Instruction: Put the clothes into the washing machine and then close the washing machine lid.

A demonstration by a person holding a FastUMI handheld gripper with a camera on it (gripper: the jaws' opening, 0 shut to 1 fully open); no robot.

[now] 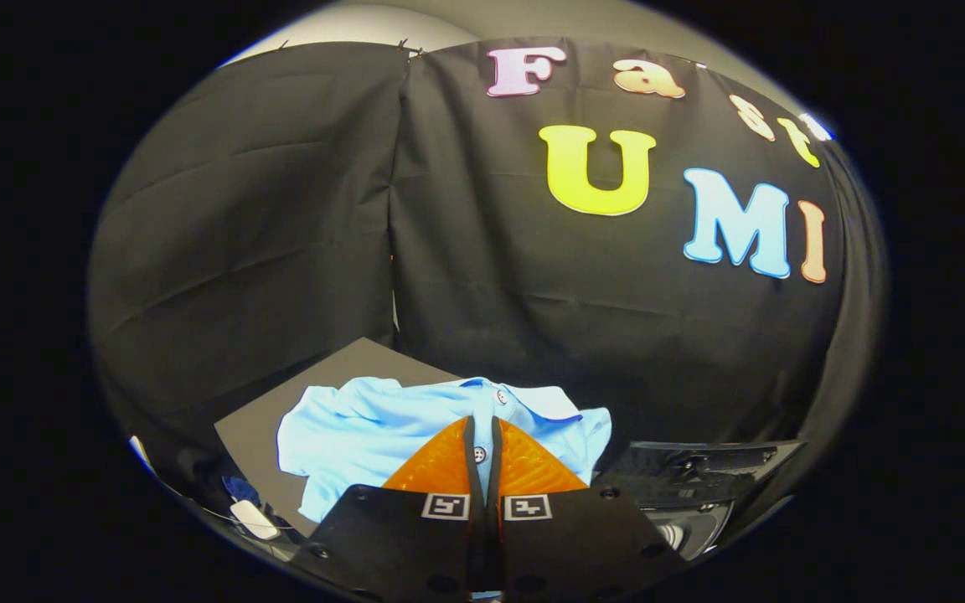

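The jaws of the gripper (pixel 482 440) are nearly closed, with a thin gap in which a shirt button shows; whether they pinch the cloth cannot be told. Just ahead of and beneath them a light blue polo shirt (pixel 348 431) lies rumpled on a dark table (pixel 260 423). It looks soft, light and floppy, so a bunched fold near the collar seems the best hold. The washing machine (pixel 700 477), dark and glossy, sits just beside the shirt.
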